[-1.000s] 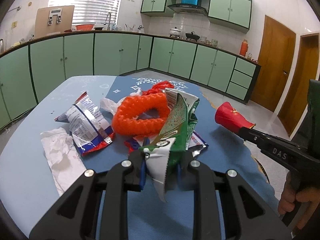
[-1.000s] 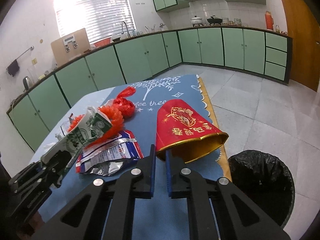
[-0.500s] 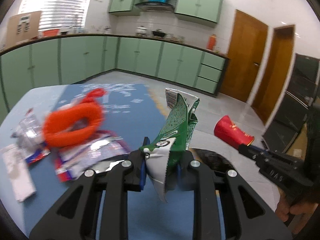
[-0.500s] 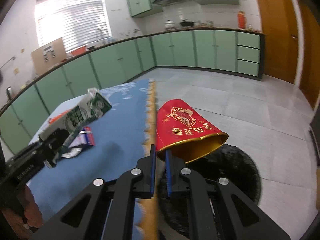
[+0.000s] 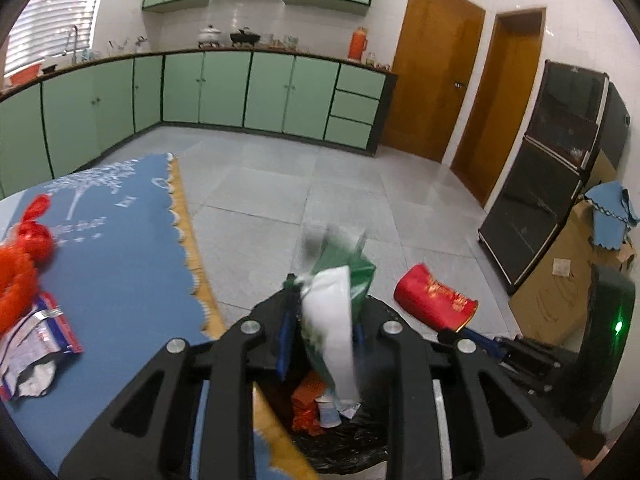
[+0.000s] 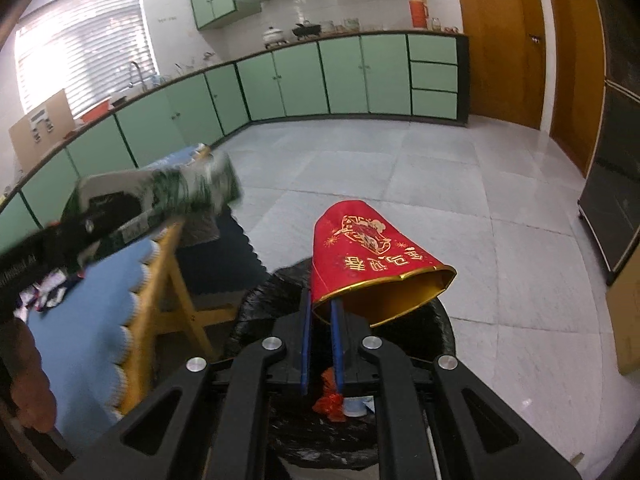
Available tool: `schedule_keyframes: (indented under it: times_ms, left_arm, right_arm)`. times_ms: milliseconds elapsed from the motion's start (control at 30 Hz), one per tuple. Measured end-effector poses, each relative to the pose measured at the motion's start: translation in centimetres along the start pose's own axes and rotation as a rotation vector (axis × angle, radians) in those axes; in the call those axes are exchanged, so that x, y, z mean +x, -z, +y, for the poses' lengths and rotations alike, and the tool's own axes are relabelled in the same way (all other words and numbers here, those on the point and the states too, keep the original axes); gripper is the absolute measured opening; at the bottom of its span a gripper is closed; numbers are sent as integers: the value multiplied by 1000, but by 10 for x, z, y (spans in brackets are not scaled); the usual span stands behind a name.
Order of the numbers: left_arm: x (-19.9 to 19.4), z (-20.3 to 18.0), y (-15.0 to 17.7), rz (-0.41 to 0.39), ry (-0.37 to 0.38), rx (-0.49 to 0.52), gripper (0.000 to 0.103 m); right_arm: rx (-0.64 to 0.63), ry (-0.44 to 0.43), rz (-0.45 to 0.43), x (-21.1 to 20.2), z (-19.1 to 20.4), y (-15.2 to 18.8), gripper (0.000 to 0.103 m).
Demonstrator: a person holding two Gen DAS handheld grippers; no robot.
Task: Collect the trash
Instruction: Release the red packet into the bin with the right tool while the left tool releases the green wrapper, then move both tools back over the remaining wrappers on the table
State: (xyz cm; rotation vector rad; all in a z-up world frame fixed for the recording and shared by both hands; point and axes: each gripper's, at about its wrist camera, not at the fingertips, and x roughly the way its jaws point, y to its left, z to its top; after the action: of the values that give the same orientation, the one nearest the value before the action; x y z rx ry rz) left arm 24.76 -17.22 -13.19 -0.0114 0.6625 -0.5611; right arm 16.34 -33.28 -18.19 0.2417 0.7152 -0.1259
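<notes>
I am at the drop step: both my grippers hang over the black-lined bin [image 6: 400, 432] beside the tabletop [image 5: 120, 280], each with one piece of trash. My left gripper [image 5: 320, 320] has its fingers spread wide with the green carton [image 5: 340, 292] between them; the carton is blurred, and I cannot tell whether the pads grip it at all or it is slipping free, so I judge it is at or just past release. Its long axis runs roughly along the fingers, the green end pointing away and up, the white end hanging down toward the bin mouth, where red and white scraps already lie. My right gripper [image 6: 320, 312] has its fingers pressed close, pinching the gold rim of the red cup [image 6: 368, 260]. The cup lies tilted, long axis running away from me, narrow closed end pointing forward and up, open gold mouth facing back and to the right, just above the bin. The next move, as I judge it, calls for letting the carton fall clear, then spreading the right fingers so the cup drops mouth-first inside the liner, not onto its rim. More trash waits on the tabletop: a foil wrapper [image 5: 36, 344] and an orange ring [image 5: 12, 280], so the task is far from done.
</notes>
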Motion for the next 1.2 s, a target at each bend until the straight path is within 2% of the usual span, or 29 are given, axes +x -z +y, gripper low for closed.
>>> schedule_keyframes:
  times_ms: [67, 133, 200, 400, 467, 667, 767, 967, 1200]
  left_arm:
    - [6, -2, -2, 8, 3, 2, 35]
    - [7, -2, -3, 7, 5, 6, 40]
    - [7, 0, -3, 0, -1, 10, 45]
    - [-5, 13, -6, -12, -22, -20, 51]
    - [-14, 21, -7, -25, -37, -40, 53]
    - [-49, 53, -2, -68, -127, -77, 60]
    - [-72, 71, 2, -97, -183, -97, 64]
    - [-123, 112, 15, -153, -330, -123, 69]
    - [-168, 160, 42, -150, -491, -173, 70]
  right_arm:
    - [9, 16, 21, 8, -6, 1, 15]
    - [18, 15, 37, 14, -8, 2, 26]
    - [26, 22, 38, 15, -10, 5, 28]
    - [35, 21, 29, 11, -10, 7, 41]
    - [33, 20, 12, 6, -9, 7, 50]
    - [11, 1, -45, -13, 12, -1, 79]
    - [-7, -15, -76, -22, 28, -7, 87]
    - [-70, -97, -149, -40, 83, -22, 94]
    - [-148, -211, -180, -43, 155, -27, 95]
